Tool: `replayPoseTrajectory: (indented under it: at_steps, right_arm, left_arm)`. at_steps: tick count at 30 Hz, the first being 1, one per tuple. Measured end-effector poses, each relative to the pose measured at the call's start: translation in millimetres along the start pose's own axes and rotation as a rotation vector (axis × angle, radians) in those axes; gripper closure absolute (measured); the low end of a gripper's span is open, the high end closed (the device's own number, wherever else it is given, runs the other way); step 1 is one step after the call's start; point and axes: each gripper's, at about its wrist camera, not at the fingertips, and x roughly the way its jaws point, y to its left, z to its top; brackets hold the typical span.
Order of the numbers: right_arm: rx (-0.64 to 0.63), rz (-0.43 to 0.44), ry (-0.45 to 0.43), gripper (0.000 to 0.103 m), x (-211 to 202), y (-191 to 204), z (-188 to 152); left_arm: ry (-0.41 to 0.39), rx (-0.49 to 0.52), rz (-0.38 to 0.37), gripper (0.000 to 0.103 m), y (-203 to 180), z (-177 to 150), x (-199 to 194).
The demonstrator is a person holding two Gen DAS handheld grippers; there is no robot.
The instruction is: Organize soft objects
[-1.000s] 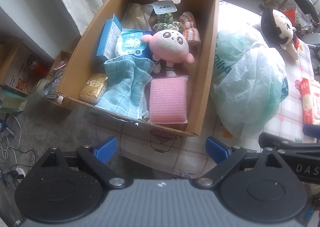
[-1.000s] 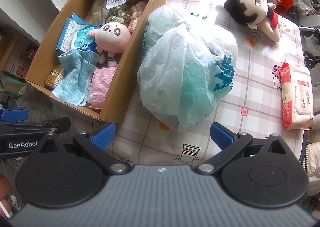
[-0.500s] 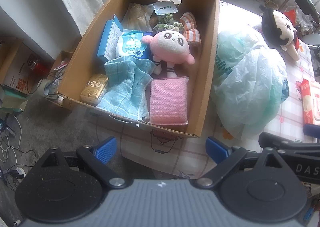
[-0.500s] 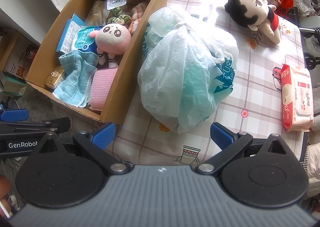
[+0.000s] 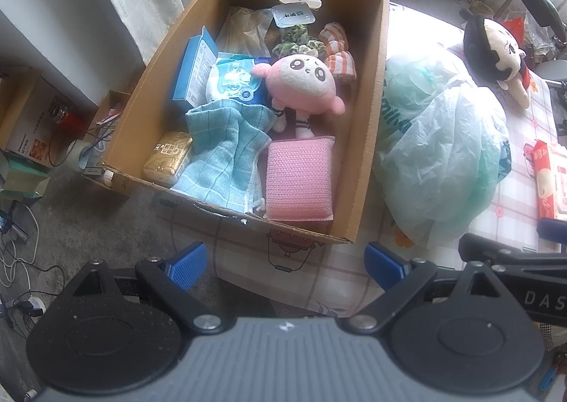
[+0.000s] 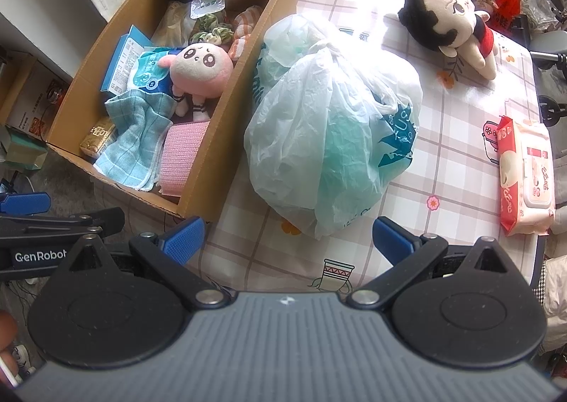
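Matt cardboard box (image 5: 368, 111) – crinkly glossy plastic bag (image 6: 333, 125), fuzzy pink plush (image 5: 304, 83).

"GenRobot" on left gripper (image 6: 106, 210) arm; "DAS" (cut off) on right gripper (image 5: 503, 242) arm.

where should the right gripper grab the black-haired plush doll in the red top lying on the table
Judging from its pose, grip the black-haired plush doll across its red torso, coming from above. It lies on the checked tablecloth with the big round head too wide for the jaws; the body is narrower and soft. The open right gripper has clear access there.
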Motion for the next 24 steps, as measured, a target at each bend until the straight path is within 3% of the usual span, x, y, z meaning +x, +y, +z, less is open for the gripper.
replayPoseTrajectory:
  at_steps: [24]
  right_arm:
    - [0.002, 0.001, -0.003, 0.001, -0.8, 3.1, -5.4]
  left_arm:
    - [0.003, -0.006, 0.001, 0.007, 2.4, -1.9, -0.8]
